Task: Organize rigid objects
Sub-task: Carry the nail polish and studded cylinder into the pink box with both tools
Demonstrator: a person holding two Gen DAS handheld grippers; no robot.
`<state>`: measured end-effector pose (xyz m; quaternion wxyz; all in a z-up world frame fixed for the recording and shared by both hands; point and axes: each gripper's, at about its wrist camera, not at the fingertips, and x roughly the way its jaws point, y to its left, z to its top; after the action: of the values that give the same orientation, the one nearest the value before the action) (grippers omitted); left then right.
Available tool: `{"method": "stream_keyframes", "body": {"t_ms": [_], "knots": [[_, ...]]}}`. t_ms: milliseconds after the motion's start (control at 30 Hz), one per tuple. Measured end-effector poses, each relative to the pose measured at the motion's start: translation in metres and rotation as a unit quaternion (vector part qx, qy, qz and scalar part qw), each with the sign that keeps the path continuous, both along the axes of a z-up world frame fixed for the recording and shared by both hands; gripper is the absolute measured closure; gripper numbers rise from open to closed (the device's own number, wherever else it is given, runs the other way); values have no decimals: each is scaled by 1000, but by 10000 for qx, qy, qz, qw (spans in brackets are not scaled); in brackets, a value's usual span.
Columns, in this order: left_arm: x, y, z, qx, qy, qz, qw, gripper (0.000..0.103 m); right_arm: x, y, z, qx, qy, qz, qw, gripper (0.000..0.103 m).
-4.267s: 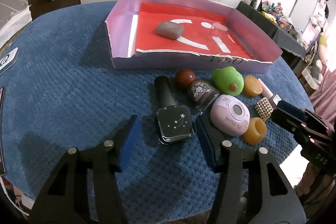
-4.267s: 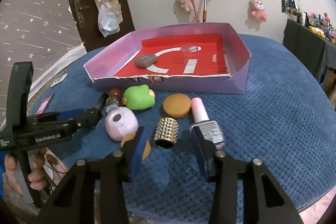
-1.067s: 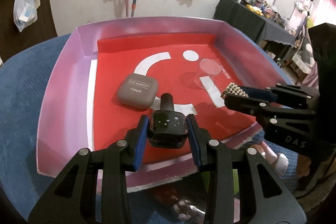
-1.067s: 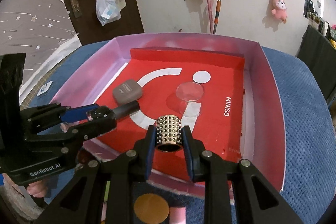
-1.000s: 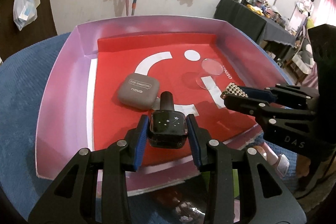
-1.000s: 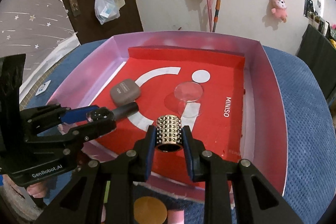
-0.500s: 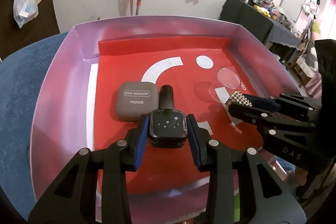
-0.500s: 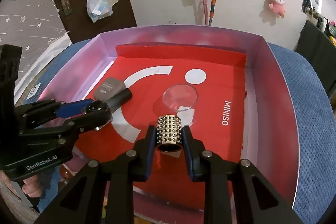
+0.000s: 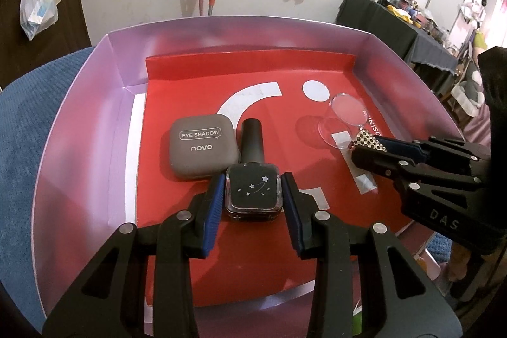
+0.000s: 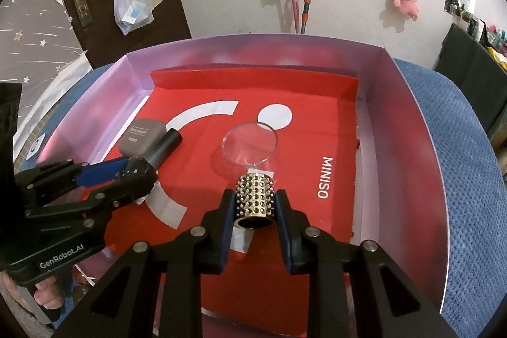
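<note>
the left gripper (image 9: 253,198) is clenched on a black nail polish bottle (image 9: 253,190), its blue pads pressed against the bottle's square glass body from both sides, the little white stars on the glass facing up and the dark round cap pointing away toward the far wall of the box. the bottle is inside a shallow lilac box (image 9: 79,129) lined with a red sheet carrying white shapes and the word miniso, and whether its underside touches the sheet or hangs just above it cannot be told. just beside the cap, to its left, a grey eye shadow case (image 9: 202,148) lies flat on the red sheet, close enough that its corner seems to meet the bottle. the right gripper (image 10: 255,205) is clenched on a gold studded ring (image 10: 255,200), a short tube covered in rows of small bumps, held with its open end facing the camera, low over the middle of the red sheet. just beyond the ring a clear round lid (image 10: 250,148) rests on the sheet, tilted a little, near the white dot. in the left wrist view the right gripper comes in from the right edge with the ring at its tip, beside the clear lid; in the right wrist view the left gripper comes in from the left, with fingers of a hand (image 10: 44,295) wrapped round its handle at the lower corner. the box sits on a blue textured cloth (image 10: 469,179).
</note>
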<state>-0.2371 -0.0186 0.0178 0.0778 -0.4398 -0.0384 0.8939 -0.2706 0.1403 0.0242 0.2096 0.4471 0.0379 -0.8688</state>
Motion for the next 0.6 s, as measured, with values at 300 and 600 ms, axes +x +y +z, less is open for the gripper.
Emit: {"method": "stream_keyframes", "body": {"t_ms": [300, 600], "knots": [[0, -2, 0, 38, -24, 11, 10000, 69, -3, -1, -2, -51, -116, -11, 9999, 76], [0, -2, 0, 38, -28, 9, 10000, 69, -2, -2, -2, -57, -117, -10, 9999, 76]]}}
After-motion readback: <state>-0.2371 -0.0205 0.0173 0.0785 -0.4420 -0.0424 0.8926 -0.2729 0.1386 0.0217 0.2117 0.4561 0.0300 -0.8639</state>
